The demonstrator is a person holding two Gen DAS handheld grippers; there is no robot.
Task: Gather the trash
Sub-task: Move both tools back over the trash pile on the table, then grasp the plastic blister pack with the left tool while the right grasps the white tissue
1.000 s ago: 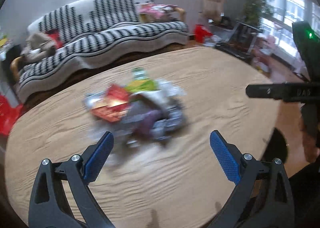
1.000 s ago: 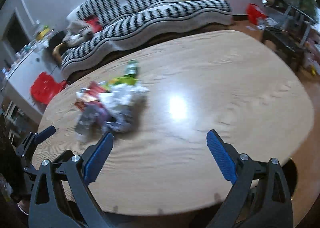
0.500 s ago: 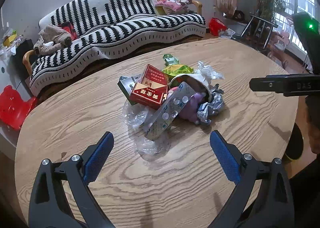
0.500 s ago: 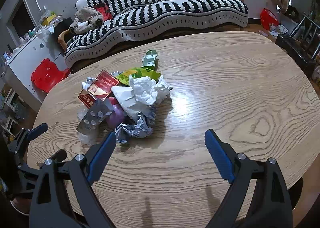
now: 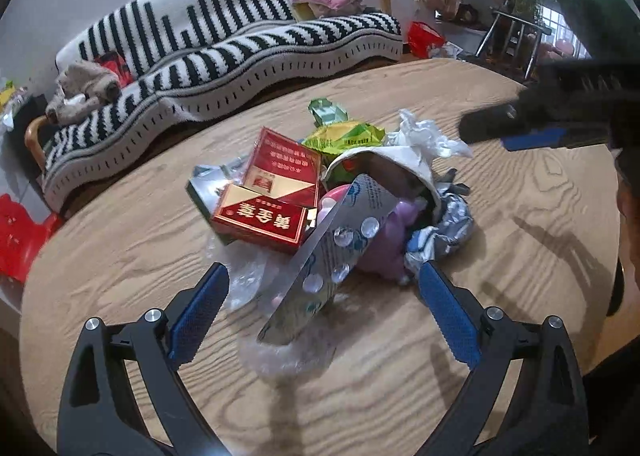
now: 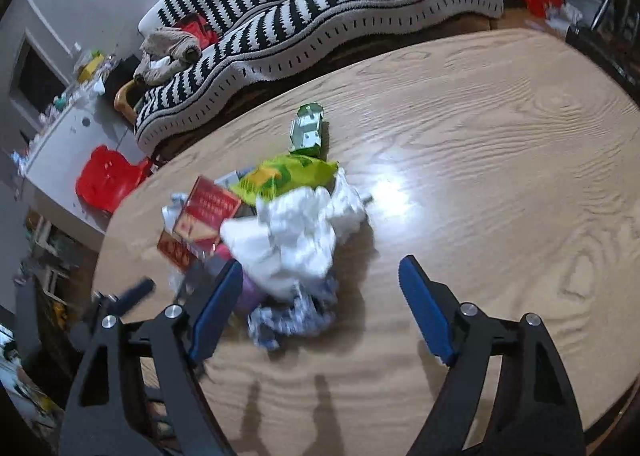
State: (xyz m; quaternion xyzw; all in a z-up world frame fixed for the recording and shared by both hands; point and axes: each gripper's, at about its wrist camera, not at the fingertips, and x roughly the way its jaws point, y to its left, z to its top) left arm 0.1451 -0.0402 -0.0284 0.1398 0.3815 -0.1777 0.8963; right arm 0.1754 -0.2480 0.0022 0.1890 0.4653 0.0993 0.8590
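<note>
Nothing collected yet. Trash pile (image 5: 340, 192) sits mid-table (image 5: 520, 248), toward the sofa-side edge: red box (image 5: 260, 216), blister pack (image 5: 336, 252), green wrapper (image 5: 344, 138), tissue (image 6: 296, 232), foil (image 6: 292, 320), clear plastic. Left gripper (image 5: 322, 302) is at the pile's near side, jaws spread wide, blister pack between them, gripping nothing. Right gripper (image 6: 320, 306) is over the foil and tissue, jaws also wide, empty. No bin in view. Whole pile is left to pick up.

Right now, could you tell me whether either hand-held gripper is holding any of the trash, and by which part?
Nothing is held. The left hand-held gripper and the right hand-held gripper are both open, near the trash pile.
</note>
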